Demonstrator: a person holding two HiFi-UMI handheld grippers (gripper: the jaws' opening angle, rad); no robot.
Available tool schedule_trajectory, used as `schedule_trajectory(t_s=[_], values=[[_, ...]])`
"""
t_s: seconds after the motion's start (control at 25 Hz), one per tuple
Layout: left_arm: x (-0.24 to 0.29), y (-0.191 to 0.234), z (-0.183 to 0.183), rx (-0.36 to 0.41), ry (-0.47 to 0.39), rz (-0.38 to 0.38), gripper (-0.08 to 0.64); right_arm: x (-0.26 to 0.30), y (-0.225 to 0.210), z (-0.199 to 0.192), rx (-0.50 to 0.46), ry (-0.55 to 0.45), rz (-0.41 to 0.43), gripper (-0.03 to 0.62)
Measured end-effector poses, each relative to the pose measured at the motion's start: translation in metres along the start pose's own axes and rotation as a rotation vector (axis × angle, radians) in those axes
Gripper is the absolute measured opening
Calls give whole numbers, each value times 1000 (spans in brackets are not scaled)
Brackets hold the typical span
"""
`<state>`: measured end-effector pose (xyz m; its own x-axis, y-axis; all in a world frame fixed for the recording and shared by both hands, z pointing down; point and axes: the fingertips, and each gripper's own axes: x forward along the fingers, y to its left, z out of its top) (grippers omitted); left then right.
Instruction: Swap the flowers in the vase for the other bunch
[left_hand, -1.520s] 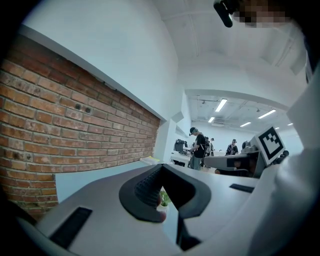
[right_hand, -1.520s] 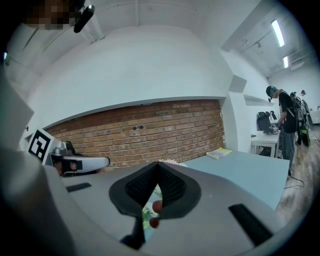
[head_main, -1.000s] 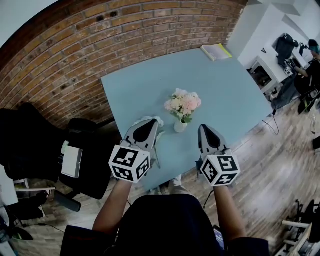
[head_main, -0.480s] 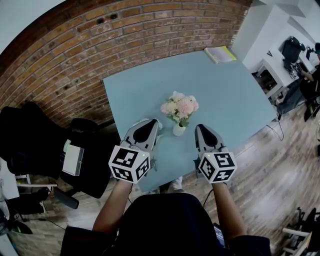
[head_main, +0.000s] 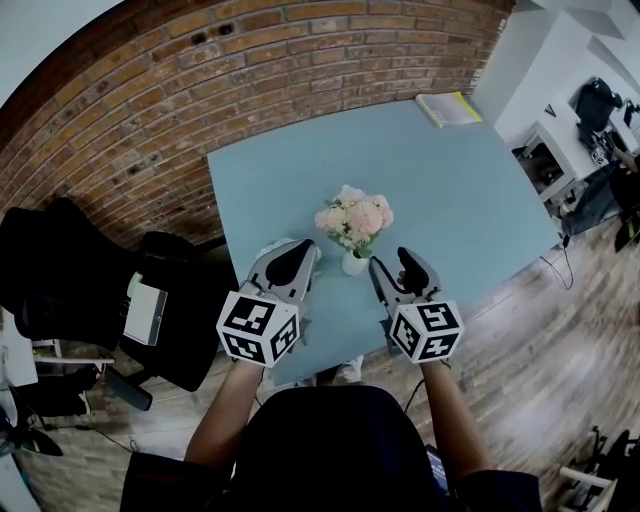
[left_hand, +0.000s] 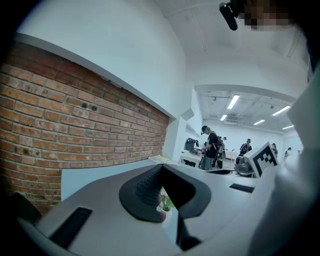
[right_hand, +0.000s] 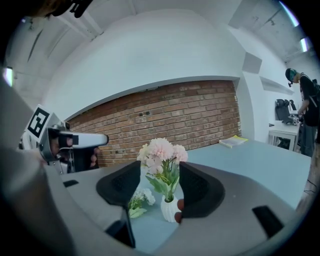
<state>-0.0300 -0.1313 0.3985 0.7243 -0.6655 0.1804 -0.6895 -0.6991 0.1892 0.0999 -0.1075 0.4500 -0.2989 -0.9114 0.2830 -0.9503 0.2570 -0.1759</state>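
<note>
A small white vase (head_main: 354, 263) with pink and cream flowers (head_main: 355, 217) stands near the front of the light blue table (head_main: 300, 180). My right gripper (head_main: 392, 270) sits just right of the vase. Its jaws have just been opening and nothing is pressed between them. In the right gripper view the pink flowers (right_hand: 161, 152) and vase (right_hand: 170, 209) show ahead between the open jaws of the right gripper (right_hand: 159, 187). A white bunch (right_hand: 141, 197) lies on the table left of the vase. My left gripper (head_main: 303, 250) is shut and empty over that bunch (head_main: 268, 247).
A yellow-green book (head_main: 447, 108) lies at the table's far right corner. A brick wall (head_main: 150, 100) runs behind the table. A black chair (head_main: 110, 300) with a bag stands at the left. Desks and people (left_hand: 212, 147) fill the room to the right.
The right gripper's jaws have gone from shut to open, and it has sunk closer to the vase. The left gripper has crept slightly forward, still shut.
</note>
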Motion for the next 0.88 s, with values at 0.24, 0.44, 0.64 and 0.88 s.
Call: schedule_trajectory(t_s=[0.24,0.44,0.64,0.88], values=[[6,8,4,0,-4,34,0,20,-3,-8,-22,9,35,344],[10,10,7,-7,-7,49,0,33,-7,-20,-58,22,35,431],[13,11,10,-5,-5,63,0,45,-16,-35,-39,54,42,448],[13,19,9,6,5,103,0,62,-14,-48,-59,94,89,448]])
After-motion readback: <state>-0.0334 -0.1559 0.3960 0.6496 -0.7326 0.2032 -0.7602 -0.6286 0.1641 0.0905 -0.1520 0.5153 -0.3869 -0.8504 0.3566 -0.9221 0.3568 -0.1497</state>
